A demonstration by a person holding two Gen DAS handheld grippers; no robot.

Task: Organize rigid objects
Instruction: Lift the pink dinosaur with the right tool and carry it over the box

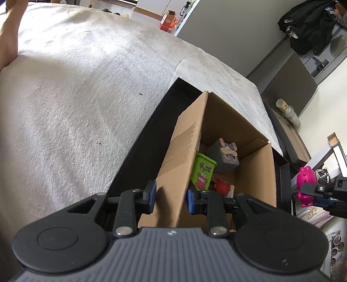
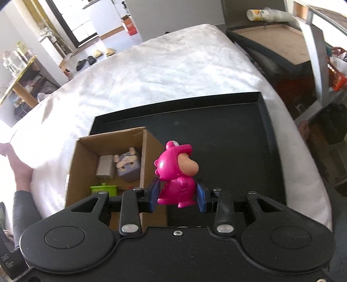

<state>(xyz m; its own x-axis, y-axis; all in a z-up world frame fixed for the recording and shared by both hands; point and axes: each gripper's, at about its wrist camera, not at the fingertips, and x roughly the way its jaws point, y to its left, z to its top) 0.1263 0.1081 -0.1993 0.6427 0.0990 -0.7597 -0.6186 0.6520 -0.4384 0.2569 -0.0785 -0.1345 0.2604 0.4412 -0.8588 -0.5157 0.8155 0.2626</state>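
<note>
My right gripper [image 2: 178, 196] is shut on a pink toy figure [image 2: 176, 171] and holds it above the black tray [image 2: 238, 134], just right of the cardboard box [image 2: 83, 156]. The figure also shows in the left wrist view [image 1: 306, 184], at the far right. My left gripper [image 1: 170, 198] straddles the near wall of the cardboard box [image 1: 186, 143], one finger on each side; whether it grips the wall is unclear. In the box lie a grey cube toy [image 1: 225, 155], a green box [image 1: 202, 173] and a red toy [image 1: 222, 186]. A white block [image 2: 105, 167] shows in the right wrist view.
The tray rests on a white fleece-covered bed [image 2: 173, 65]. A dark side table [image 2: 279, 41] with a stack of cups [image 2: 266, 14] stands past the bed's right edge. A person's arm [image 2: 20, 173] lies at the bed's left.
</note>
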